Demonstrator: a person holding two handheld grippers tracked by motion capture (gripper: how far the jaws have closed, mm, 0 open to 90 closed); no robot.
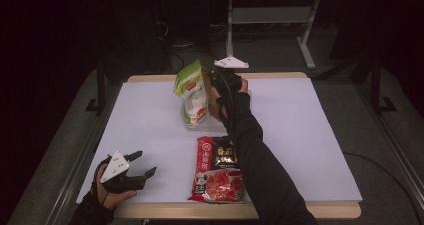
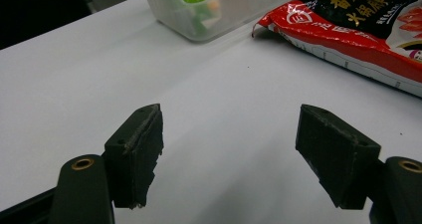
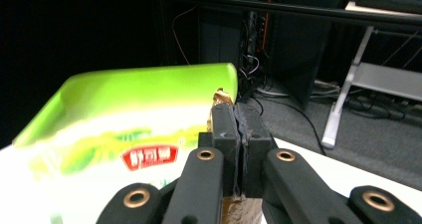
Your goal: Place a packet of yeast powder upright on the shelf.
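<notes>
Right tool (image 1: 214, 81) sits in the upper middle of the high view, clenched on the edge of a green-and-white snack bag (image 1: 191, 92); in the right gripper view its two black jaws are pressed together at the centre of the frame with a sliver of the bag's gold-lined edge (image 3: 220, 97) pinched between them, and the bag's green top fills the left half of that frame. The bag stands upright with its lower end inside a clear plastic container (image 1: 186, 121) resting on the white surface (image 1: 310, 135), just above the frame's centre. Directly below the container, in the lower middle of the high view, a red-and-black food packet (image 1: 216, 170) lies flat on the surface, partly covered by the person's dark right sleeve (image 1: 260, 160). Left tool (image 1: 140, 166) is in the lower left of the high view, held low over the surface near its front edge, released with its jaws spread wide; in the left gripper view the two pads stand well apart over bare white surface, with the container at the top centre and the packet at the upper right.
</notes>
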